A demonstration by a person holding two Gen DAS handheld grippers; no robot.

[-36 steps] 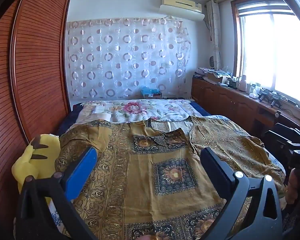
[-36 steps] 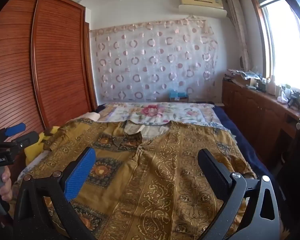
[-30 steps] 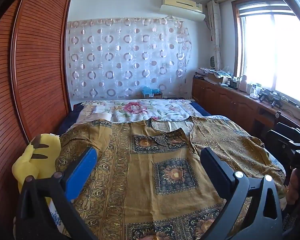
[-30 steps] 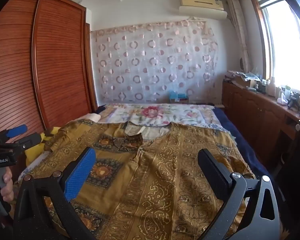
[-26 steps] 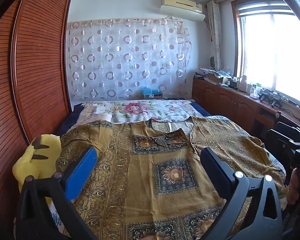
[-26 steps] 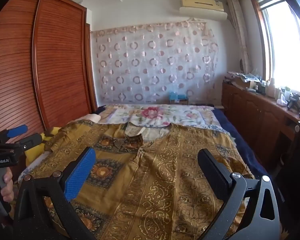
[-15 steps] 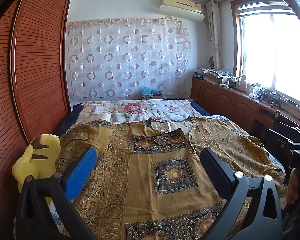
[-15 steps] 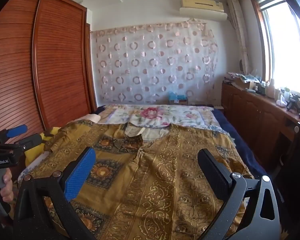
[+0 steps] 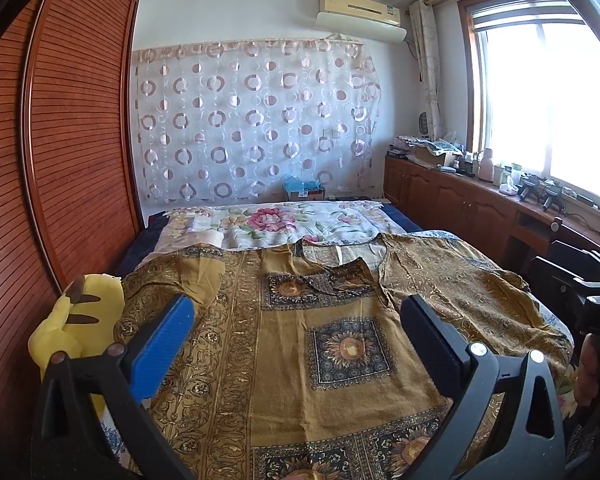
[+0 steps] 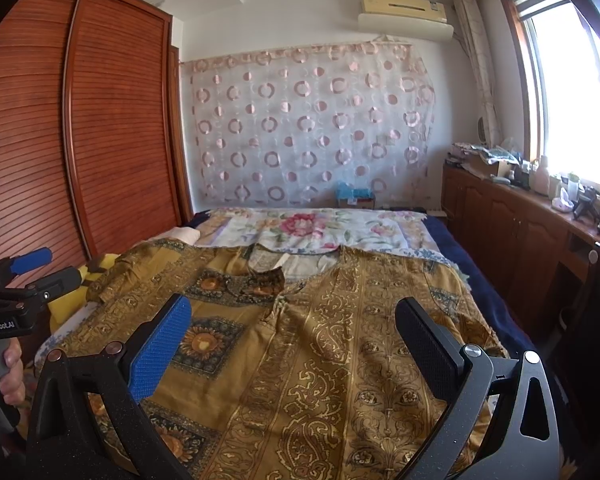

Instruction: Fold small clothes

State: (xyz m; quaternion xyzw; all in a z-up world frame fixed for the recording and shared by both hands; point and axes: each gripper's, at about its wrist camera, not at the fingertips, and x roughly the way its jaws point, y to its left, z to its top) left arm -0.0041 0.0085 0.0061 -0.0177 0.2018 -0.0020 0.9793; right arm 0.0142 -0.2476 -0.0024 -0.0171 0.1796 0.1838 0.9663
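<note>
A golden-brown patterned garment (image 9: 300, 344) is spread out flat on the bed (image 9: 404, 222), neckline toward the far end, sleeves laid out to either side. Dark square sunflower panels can be seen down its front.

The left gripper (image 9: 296, 340) is held above the near part of the garment with its jaws spread wide, nothing caught between them. Same deal with the right gripper (image 10: 292, 340): jaws wide apart, nothing gripped, fabric visible in the gap.

A floral sheet (image 9: 276, 220) is laid over the far half of the bed. A yellow plush toy (image 9: 76, 328) is tucked at the bed's left edge, beside the slatted wooden wardrobe (image 9: 60, 160). A circle-patterned curtain (image 9: 252, 120) is hung on the back wall.
</note>
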